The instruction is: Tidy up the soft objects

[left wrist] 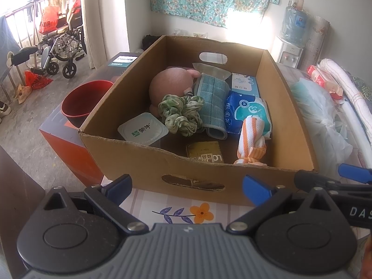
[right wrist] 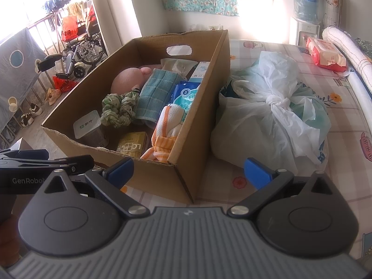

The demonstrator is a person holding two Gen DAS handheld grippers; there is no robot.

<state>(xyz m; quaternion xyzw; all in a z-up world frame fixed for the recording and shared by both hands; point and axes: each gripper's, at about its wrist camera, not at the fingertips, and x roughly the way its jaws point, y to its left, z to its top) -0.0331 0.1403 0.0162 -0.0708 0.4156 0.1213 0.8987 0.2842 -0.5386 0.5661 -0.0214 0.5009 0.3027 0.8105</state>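
An open cardboard box stands on the patterned bed sheet. Inside lie a pink plush toy, a green scrunchie, a teal cloth, an orange-striped towel, a blue wipes pack, a yogurt cup and a yellow packet. My left gripper stands open before the box's near wall, empty. My right gripper is open at the box's near right corner, empty.
A tied white plastic bag lies right of the box. A red tissue pack and a rolled white mat sit beyond it. A red bowl rests on an orange-sided box left of the cardboard box. A wheelchair stands on the balcony.
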